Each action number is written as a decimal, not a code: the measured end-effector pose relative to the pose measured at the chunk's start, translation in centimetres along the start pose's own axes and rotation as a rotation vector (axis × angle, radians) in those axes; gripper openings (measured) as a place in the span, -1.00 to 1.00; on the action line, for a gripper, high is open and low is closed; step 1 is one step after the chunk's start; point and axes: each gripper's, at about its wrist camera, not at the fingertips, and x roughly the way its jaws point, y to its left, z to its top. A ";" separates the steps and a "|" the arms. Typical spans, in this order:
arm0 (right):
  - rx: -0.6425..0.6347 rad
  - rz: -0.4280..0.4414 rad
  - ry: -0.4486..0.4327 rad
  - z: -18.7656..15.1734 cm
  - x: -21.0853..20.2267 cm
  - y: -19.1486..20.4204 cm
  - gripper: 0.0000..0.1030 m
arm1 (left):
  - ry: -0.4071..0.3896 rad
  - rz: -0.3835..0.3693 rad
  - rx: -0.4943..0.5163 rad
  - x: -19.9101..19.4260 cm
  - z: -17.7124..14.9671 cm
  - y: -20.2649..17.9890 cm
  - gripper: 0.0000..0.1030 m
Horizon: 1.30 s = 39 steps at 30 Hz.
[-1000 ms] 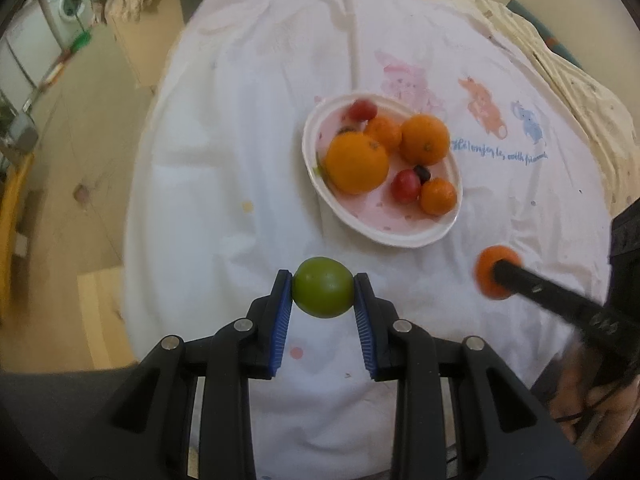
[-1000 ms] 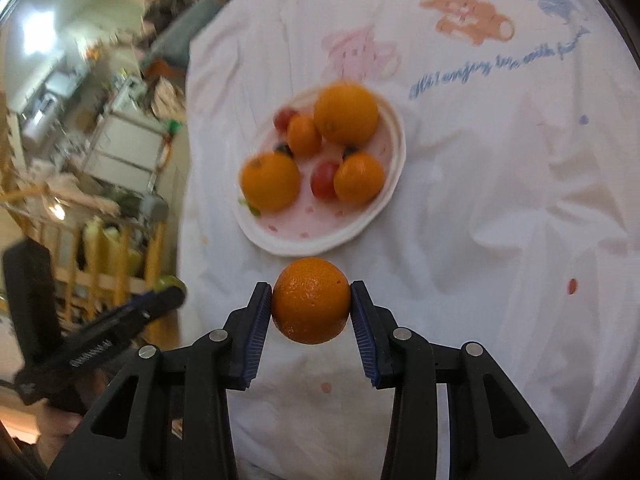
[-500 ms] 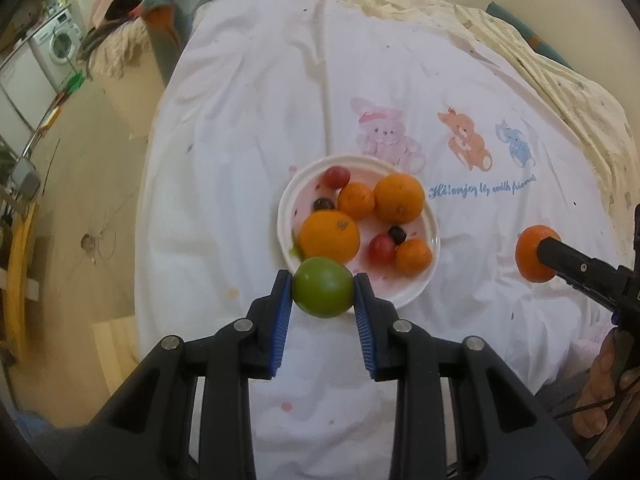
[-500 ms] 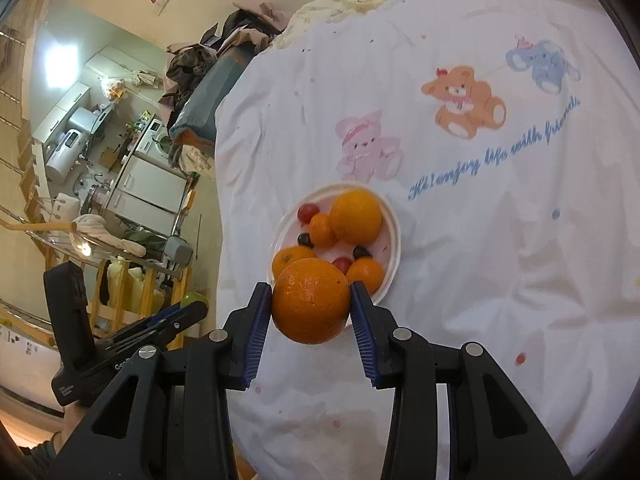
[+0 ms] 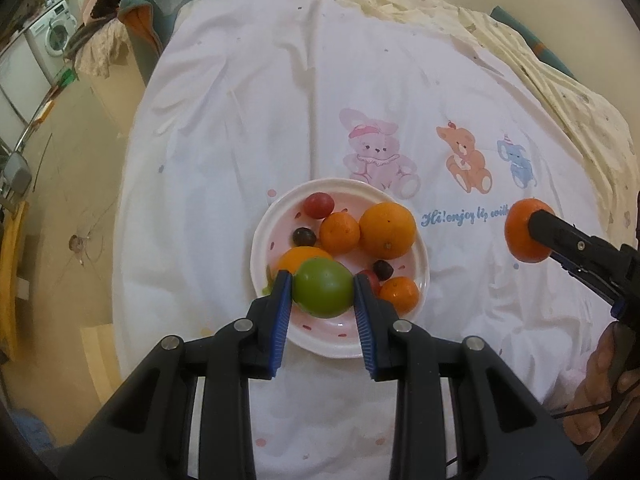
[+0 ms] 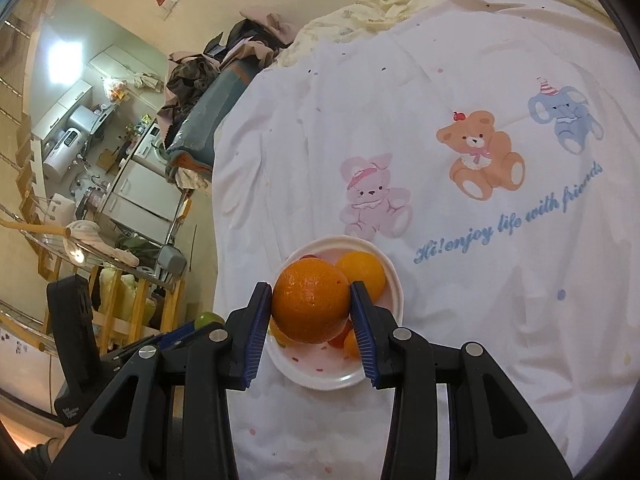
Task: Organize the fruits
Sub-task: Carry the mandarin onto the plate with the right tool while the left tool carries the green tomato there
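Right now the left gripper (image 5: 323,288) has its two blue-padded fingers (image 5: 280,308) pinched against a single green fruit (image 5: 323,289), holding it in the air over the near edge of the plate (image 5: 340,346). Likewise the right gripper (image 6: 311,306) clamps one large orange (image 6: 311,305) between its pads, lifted above the same plate in its own view; from the left wrist camera that orange and gripper show far off to the right, well apart from the plate. So two fruits are held, one per gripper. On the one white plate with pink dots lie seven more pieces: four orange citrus fruits, namely a big one (image 5: 387,231), a middle one (image 5: 339,232), a small one (image 5: 399,294) at the near right rim and one (image 5: 302,259) half hidden behind the green fruit; one red cherry tomato (image 5: 319,205) at the far side, plus two dark grapes (image 5: 303,235). Another reddish piece peeks out beside the left gripper's right finger, too hidden to name. The plate sits on a white cloth (image 5: 248,128) printed with three cartoon animals: a pink rabbit (image 5: 374,152), an orange bear (image 5: 466,160) and a blue elephant (image 5: 518,162).
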 end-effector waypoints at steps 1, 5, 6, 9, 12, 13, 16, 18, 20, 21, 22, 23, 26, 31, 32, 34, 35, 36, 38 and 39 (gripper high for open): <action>0.002 0.001 0.004 0.1 0.3 0.0 -0.19 | 0.003 0.001 -0.007 0.5 0.0 0.2 -0.48; 0.012 -0.001 0.025 -0.3 2.2 -0.8 -0.19 | 0.038 -0.005 -0.018 2.5 -0.4 0.8 -0.48; 0.019 0.000 0.035 -0.6 2.7 -1.2 -0.19 | 0.048 -0.006 -0.020 3.0 -0.4 1.0 -0.48; 0.049 0.004 0.060 -1.4 4.1 -2.3 -0.19 | 0.068 0.015 -0.029 4.0 -0.8 1.8 -0.48; 0.061 -0.001 0.083 -1.9 5.2 -2.8 -0.19 | 0.086 0.022 -0.046 4.6 -1.2 2.4 -0.48; 0.057 -0.004 0.090 -1.9 5.6 -2.8 -0.19 | 0.092 0.019 -0.052 4.8 -1.3 2.6 -0.48; 0.043 -0.010 0.122 -2.0 7.0 -2.8 -0.19 | 0.105 0.010 -0.054 5.1 -1.6 2.8 -0.48; 0.040 -0.007 0.147 -2.1 8.1 -2.7 -0.19 | 0.101 0.036 -0.041 5.3 -1.7 2.8 -0.48; 0.024 -0.013 0.160 -2.2 8.8 -2.3 -0.18 | 0.110 0.026 -0.046 5.5 -1.8 2.8 -0.48; 0.015 -0.014 0.169 -2.3 9.1 -2.1 -0.18 | 0.116 0.015 -0.047 5.6 -1.9 2.7 -0.48; 0.012 -0.012 0.180 -2.4 9.5 -2.0 -0.18 | 0.120 0.004 -0.045 5.6 -1.9 2.6 -0.48; 0.013 -0.011 0.191 -2.6 9.9 -2.0 -0.16 | 0.121 0.001 -0.037 5.5 -2.0 2.4 -0.48; 0.021 -0.018 0.217 -3.0 10.7 -2.0 -0.13 | 0.125 -0.003 -0.018 5.6 -2.3 1.8 -0.48; -0.019 -0.062 0.175 -3.1 10.1 -1.3 0.30 | 0.140 -0.003 0.008 6.2 -2.8 0.8 -0.48; -0.023 -0.066 0.161 -3.0 9.8 -1.3 0.30 | 0.142 -0.002 0.014 6.2 -2.9 0.6 -0.48; -0.023 -0.069 0.145 -2.7 9.4 -1.3 0.30 | 0.150 0.000 0.027 6.5 -3.2 0.3 -0.48; -0.020 -0.069 0.141 -2.6 9.2 -1.4 0.30 | 0.156 0.002 0.032 6.8 -3.3 0.1 -0.48; -0.016 -0.071 0.136 -2.5 9.0 -1.5 0.30 | 0.162 0.001 0.033 7.0 -3.5 0.1 -0.48; -0.001 -0.082 0.127 -2.3 8.5 -1.9 0.31 | 0.176 -0.008 0.027 7.5 -3.7 -0.1 -0.48; 0.007 -0.092 0.120 -2.2 8.3 -2.1 0.31 | 0.183 -0.009 0.026 7.7 -3.7 -0.3 -0.48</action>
